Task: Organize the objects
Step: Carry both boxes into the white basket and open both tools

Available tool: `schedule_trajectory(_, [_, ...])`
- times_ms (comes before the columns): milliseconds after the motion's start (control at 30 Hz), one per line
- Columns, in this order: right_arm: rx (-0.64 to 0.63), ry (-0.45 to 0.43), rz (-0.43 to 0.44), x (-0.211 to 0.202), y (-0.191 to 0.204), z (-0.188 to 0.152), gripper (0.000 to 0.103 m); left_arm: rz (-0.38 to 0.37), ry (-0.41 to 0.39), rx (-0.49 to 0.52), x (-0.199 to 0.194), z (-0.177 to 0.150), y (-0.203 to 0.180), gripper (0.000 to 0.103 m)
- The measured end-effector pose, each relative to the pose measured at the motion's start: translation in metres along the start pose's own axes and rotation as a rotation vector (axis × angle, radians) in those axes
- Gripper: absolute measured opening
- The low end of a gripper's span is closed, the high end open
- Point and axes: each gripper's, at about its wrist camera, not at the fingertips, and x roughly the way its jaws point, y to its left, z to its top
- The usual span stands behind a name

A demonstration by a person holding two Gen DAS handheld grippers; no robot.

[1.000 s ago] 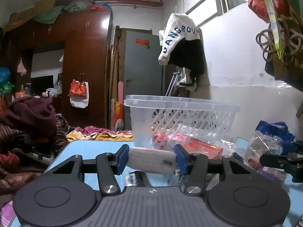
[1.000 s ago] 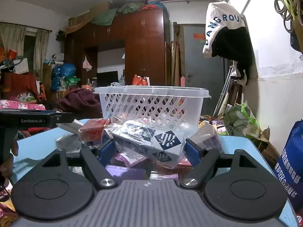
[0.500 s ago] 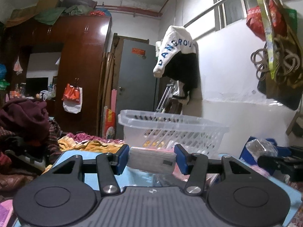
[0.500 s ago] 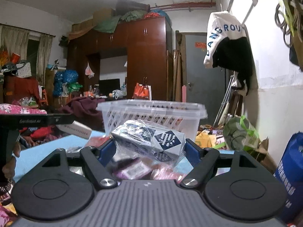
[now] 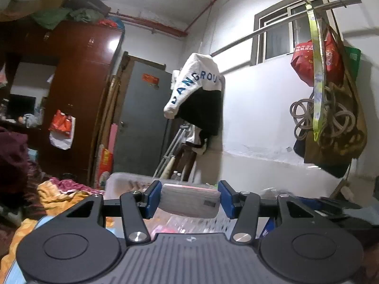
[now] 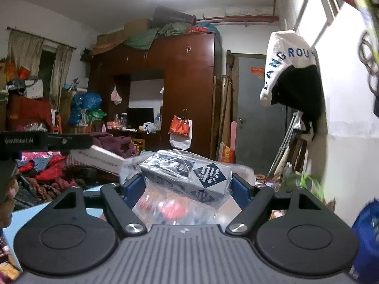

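Observation:
My left gripper point(image 5: 189, 198) is shut on a flat grey-white packet point(image 5: 189, 200) and holds it above the near rim of the clear plastic basket point(image 5: 123, 182). My right gripper point(image 6: 187, 184) is shut on a dark blue and white box in a clear plastic wrap point(image 6: 189, 175), lifted above the basket, whose rim point(image 6: 244, 169) just shows behind it. The left gripper point(image 6: 45, 140) with its packet point(image 6: 97, 157) shows at the left of the right wrist view. The basket's contents are blurred.
The blue table top point(image 6: 30, 215) lies below at the left. A white wall point(image 5: 260, 130) with hanging bags point(image 5: 331, 123) and a white jacket point(image 5: 196, 87) stands to the right. A blue bag point(image 6: 367, 232) sits at the right. A wardrobe point(image 6: 187, 90) stands behind.
Both grippers have risen with their loads and moved toward the basket. The basket has dropped low in both views and the table items are out of sight.

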Motion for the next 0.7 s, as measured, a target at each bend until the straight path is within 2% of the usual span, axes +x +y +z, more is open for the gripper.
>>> schedule_trajectory(133, [-0.043,0.025,-0.022,0.04,-0.005,0.017,0.079,0.017,0.039,-0.031,0.05,0.023,0.001,0.056])
schedule_trajectory(267, [-0.095,0.104,-0.049,0.079,-0.005,0.017,0.079,0.086,0.115,-0.072,0.099,0.029,0.011,0.056])
schedule_trajectory(333, [-0.102,0.151,-0.058,0.094,-0.008,0.013,0.079,0.105,0.147,-0.078,0.113,0.026,0.015,0.056])
schedule_trajectory(500, [-0.069,0.18,-0.046,0.109,-0.016,0.01,0.079,0.148,0.177,-0.077,0.133,0.022,0.021,0.056])
schedule_trajectory(567, [-0.062,0.172,-0.044,0.109,-0.018,0.01,0.084,0.161,0.167,-0.04,0.137,0.022,0.02,0.071])
schedule_trajectory(600, [-0.051,0.178,-0.046,0.108,-0.018,0.009,0.102,0.17,0.178,-0.035,0.139,0.022,0.02,0.092])
schedule_trajectory(700, [0.012,0.135,-0.058,0.092,-0.025,0.012,0.103,0.181,0.186,-0.109,0.129,0.023,0.031,0.095])
